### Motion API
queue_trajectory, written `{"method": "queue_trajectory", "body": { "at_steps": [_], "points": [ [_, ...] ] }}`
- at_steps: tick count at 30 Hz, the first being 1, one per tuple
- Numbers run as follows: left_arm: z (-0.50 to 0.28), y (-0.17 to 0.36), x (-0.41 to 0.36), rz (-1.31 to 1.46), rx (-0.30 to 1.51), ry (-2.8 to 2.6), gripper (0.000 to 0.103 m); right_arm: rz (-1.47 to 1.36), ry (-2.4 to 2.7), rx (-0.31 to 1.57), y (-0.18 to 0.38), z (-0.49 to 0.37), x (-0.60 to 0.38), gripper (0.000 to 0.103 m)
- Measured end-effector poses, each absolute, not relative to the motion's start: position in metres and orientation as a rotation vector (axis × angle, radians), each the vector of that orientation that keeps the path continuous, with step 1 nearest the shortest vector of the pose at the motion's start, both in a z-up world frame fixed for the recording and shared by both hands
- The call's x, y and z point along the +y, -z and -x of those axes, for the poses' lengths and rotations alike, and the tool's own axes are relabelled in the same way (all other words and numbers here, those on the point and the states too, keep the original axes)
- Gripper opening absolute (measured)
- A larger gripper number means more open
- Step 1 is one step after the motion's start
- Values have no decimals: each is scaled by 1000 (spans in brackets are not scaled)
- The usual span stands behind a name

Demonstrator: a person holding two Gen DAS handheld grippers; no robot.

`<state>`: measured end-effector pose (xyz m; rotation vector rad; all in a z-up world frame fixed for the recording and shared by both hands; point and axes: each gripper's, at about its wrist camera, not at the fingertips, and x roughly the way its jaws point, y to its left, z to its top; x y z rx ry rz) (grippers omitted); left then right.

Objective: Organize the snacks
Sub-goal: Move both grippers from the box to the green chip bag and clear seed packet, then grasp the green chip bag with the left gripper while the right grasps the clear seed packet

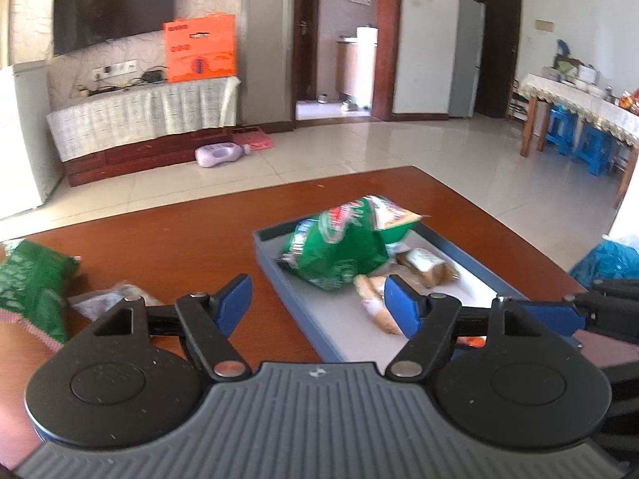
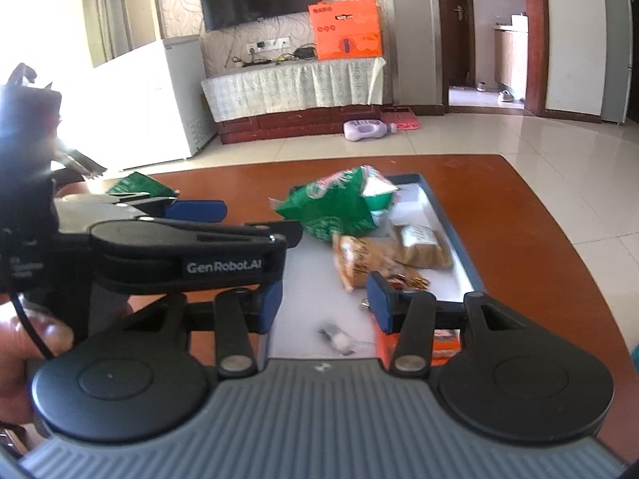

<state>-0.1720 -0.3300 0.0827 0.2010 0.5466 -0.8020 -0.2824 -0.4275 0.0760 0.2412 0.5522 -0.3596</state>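
Left gripper (image 1: 318, 305) sits low centre in the left wrist view, blue pads spread wide, nothing between them, hovering at the near-left rim of the grey tray (image 1: 296, 303). The tray lies on the brown wooden table (image 1: 171, 235), right of centre in that frame. In the tray: a crumpled green snack bag (image 1: 339, 245) toward the far end, two brown snack packets just below and right of it, one (image 1: 427, 265) against the right wall and one (image 1: 377, 305) partly behind the right pad. Outside the tray, at the left edge of the frame, another green bag (image 1: 30, 287) lies on the table, with a small clear-wrapped packet (image 1: 112, 297) beside it (contents too blurred to tell). Right wrist view: right gripper (image 2: 325, 303) low centre, jaws also apart and empty, poised over the near end of the tray (image 2: 455, 235). The same green snack bag (image 2: 339, 203) shows upper centre, the brown packets (image 2: 367, 259) (image 2: 425, 245) just below it, a small pale wrapped piece (image 2: 337, 337) on the tray floor between the pads, and an orange packet (image 2: 447, 343) behind the right finger. The left gripper's body crosses the left half of this frame. The second green bag (image 2: 135, 185) lies on the table, upper left, well apart from the tray.
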Motion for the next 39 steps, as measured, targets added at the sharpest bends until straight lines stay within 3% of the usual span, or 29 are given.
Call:
{"method": "queue_trajectory", "body": {
  "at_steps": [18, 20, 30, 39],
  "points": [
    [126, -86, -232, -168, 548, 649, 84, -196, 222, 553, -61, 212, -361, 50],
    [117, -83, -219, -154, 548, 605, 88, -195, 220, 556, -57, 202, -357, 63],
    [61, -56, -142, -82, 624, 392, 93, -163, 177, 564, -41, 152, -347, 71],
    [24, -35, -131, 36, 688, 389, 97, -95, 153, 593, -27, 115, -341, 77]
  ]
}}
